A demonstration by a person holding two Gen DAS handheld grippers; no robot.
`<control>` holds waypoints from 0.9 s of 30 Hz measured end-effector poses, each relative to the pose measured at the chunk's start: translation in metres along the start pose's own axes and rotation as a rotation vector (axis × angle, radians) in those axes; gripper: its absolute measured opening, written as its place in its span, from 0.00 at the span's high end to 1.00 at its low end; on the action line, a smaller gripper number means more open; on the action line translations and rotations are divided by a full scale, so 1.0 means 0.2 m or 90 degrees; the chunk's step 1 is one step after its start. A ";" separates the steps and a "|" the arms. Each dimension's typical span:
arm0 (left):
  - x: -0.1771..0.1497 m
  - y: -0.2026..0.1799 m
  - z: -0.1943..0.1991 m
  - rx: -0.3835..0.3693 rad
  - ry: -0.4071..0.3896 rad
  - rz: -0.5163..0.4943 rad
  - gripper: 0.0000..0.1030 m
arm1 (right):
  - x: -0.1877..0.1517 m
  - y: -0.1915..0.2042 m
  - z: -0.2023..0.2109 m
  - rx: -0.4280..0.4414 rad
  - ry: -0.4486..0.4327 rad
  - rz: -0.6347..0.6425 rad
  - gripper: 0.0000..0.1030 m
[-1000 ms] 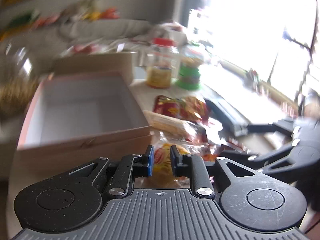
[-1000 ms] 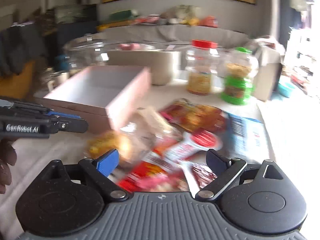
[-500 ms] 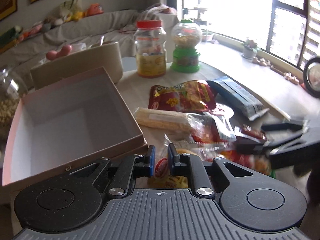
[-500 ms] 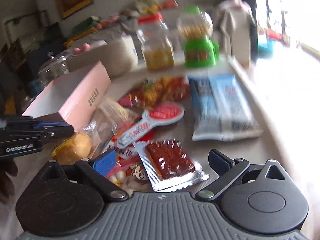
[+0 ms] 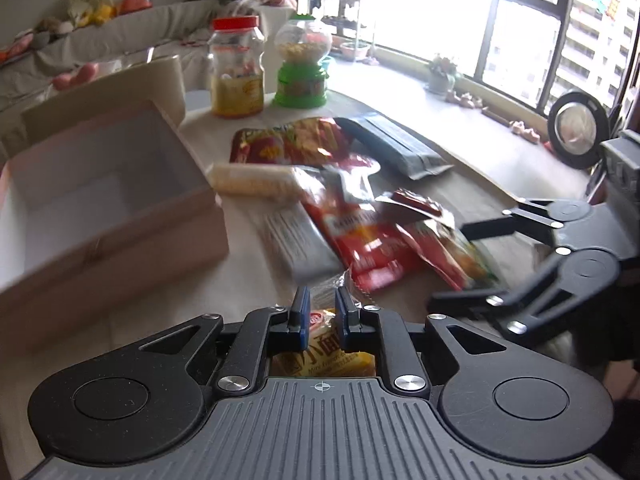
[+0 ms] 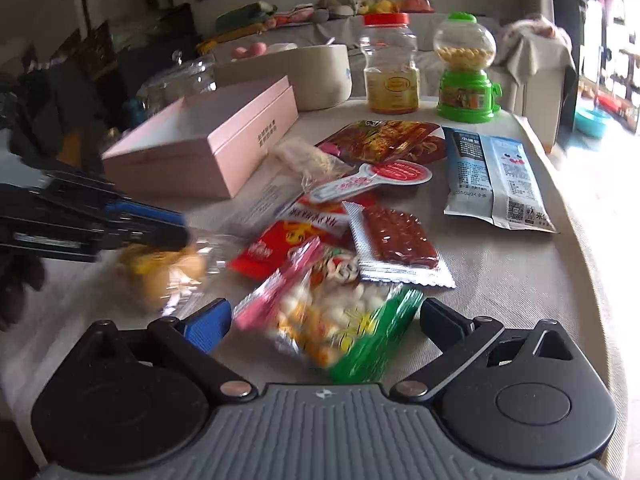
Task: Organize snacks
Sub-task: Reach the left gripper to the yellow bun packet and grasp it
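A: Snacks [image 6: 352, 208] lie spread over the table [image 6: 520, 288], right of the empty pink box [image 6: 200, 148]; nothing is packed.

B: Claws?

A: Left gripper [image 5: 322, 312] is clamped on the bread packet [image 5: 322, 354]. Right gripper [image 6: 326, 318], jaws wide after just opening, straddles the candy bag [image 6: 332, 312] without pinching.

A cloth-covered table [image 6: 520, 280] carries an open pink box [image 6: 208, 148]. Right of the box lie scattered snack packets [image 6: 360, 220]; behind it stand a red-lidded jar [image 6: 390, 68] and a green candy dispenser [image 6: 466, 72].
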State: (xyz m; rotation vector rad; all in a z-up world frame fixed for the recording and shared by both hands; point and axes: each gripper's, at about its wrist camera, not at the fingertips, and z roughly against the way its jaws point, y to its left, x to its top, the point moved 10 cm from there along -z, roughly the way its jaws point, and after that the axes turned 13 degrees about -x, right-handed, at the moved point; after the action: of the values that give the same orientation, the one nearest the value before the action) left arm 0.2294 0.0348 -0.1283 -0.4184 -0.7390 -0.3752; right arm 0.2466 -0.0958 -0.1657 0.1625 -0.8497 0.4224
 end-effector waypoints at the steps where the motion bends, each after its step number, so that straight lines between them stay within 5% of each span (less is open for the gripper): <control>1: -0.02 0.00 0.03 0.000 -0.001 0.009 0.84 | 0.00 0.00 0.00 -0.007 0.000 0.000 0.02; 6: -0.01 0.02 0.16 0.069 -0.012 -0.031 0.83 | 0.00 -0.05 0.01 0.001 -0.002 -0.042 0.02; 15: -0.11 -0.22 0.04 0.062 0.155 -0.326 0.81 | -0.02 -0.04 0.00 -0.006 0.004 -0.022 0.00; 16: -0.12 -0.24 0.03 0.057 0.175 -0.347 0.76 | -0.02 -0.03 0.00 -0.008 0.007 -0.010 0.00; 20: -0.20 -0.30 -0.02 0.009 0.243 -0.403 0.27 | -0.04 0.00 0.00 -0.020 0.020 0.050 0.00; 24: -0.20 -0.28 -0.04 0.012 0.241 -0.397 0.24 | -0.05 0.00 0.00 -0.020 0.029 0.058 0.00; 27: -0.14 -0.17 -0.04 0.052 0.219 -0.333 0.29 | -0.05 0.01 0.00 -0.026 0.030 0.067 0.00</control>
State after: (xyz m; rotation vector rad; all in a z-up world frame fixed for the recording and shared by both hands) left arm 0.1994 0.0068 -0.1449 -0.0708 -0.5148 -0.8821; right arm 0.2399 -0.0977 -0.1736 0.0698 -0.8220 0.5054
